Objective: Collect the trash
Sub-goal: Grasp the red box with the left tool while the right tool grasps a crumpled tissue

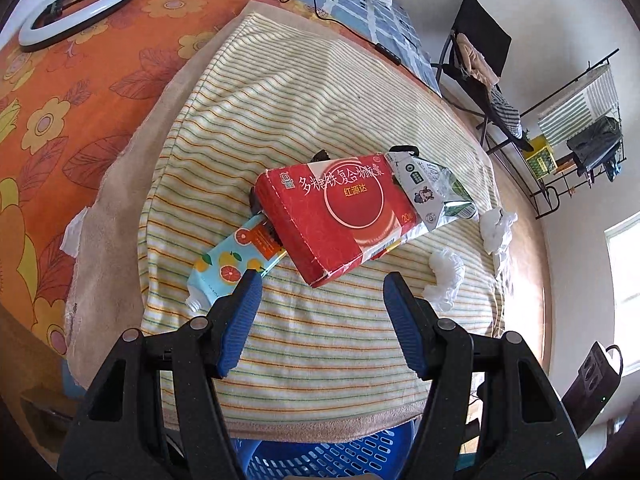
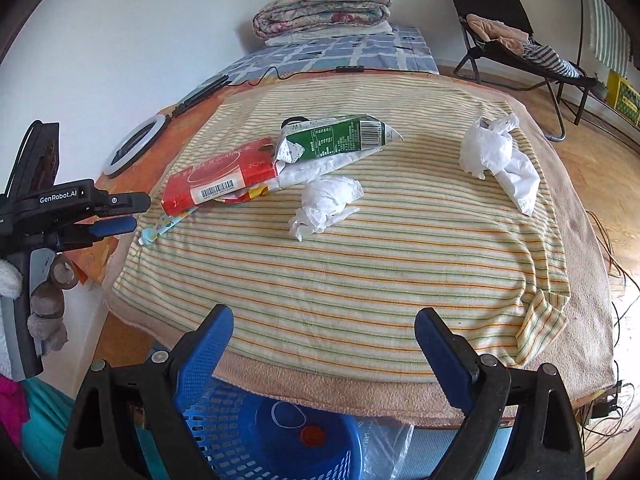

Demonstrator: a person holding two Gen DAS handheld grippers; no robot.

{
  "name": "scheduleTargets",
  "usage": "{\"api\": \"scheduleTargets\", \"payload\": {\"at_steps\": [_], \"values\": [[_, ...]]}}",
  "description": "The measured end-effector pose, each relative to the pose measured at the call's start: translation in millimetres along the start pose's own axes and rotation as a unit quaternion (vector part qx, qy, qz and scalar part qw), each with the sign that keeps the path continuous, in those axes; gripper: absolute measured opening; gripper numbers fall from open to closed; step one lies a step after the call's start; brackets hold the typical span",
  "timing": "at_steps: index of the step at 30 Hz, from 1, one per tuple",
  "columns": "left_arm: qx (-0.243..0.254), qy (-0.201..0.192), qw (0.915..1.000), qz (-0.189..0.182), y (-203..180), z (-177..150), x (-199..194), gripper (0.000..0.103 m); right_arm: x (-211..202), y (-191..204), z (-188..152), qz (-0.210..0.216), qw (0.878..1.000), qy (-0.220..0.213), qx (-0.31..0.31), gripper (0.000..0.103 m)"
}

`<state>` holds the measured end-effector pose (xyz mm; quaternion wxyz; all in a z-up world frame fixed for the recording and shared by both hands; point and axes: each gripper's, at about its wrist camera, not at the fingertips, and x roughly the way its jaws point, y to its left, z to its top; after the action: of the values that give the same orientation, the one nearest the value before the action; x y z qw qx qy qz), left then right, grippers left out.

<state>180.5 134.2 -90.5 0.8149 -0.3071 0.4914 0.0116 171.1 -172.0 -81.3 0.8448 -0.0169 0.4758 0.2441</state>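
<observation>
Just beyond the spread left gripper (image 1: pixel 320 288) lies the red box (image 1: pixel 336 216), long axis slanting near-left to far-right; right gripper (image 2: pixel 324 328), likewise released and empty, hangs farther back.

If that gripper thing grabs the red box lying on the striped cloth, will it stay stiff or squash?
The red box would probably give somewhat: its near edge looks torn and dented, suggesting thin cardboard. It is likely light, perhaps empty. Being flat, it should slide rather than roll, and since it lies over the orange-patterned tube, lifting it may nudge that. The left hand-held gripper is open just short of it.
</observation>
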Motion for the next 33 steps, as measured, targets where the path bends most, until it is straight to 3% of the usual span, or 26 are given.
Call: {"api": "scheduleTargets", "payload": {"at_steps": [11, 18, 22, 33], "values": [[-0.068, 0.016, 0.9969, -0.037, 24.6, 22.8, 30.6, 0.065, 27.8, 0.0, 27.6, 0.007, 1.0, 0.004, 0.0, 0.093], [-0.065, 0.016, 0.9966, -0.049, 18.3, 29.4, 40.2, 0.064, 48.8, -1.4, 41.1, 0.002, 1.0, 0.01, 0.004, 0.091], [-0.047, 0.005, 0.9982, -0.037, 10.2, 31.8, 38.0, 0.042, 61.4, -4.8, 47.5, 0.002, 1.0, 0.017, 0.01, 0.088], [0.048, -0.055, 0.997, -0.024, -34.9, 29.2, 12.7, 0.027, 86.6, -16.9, 59.8, 0.008, 0.999, 0.029, 0.042, 0.085]]}}
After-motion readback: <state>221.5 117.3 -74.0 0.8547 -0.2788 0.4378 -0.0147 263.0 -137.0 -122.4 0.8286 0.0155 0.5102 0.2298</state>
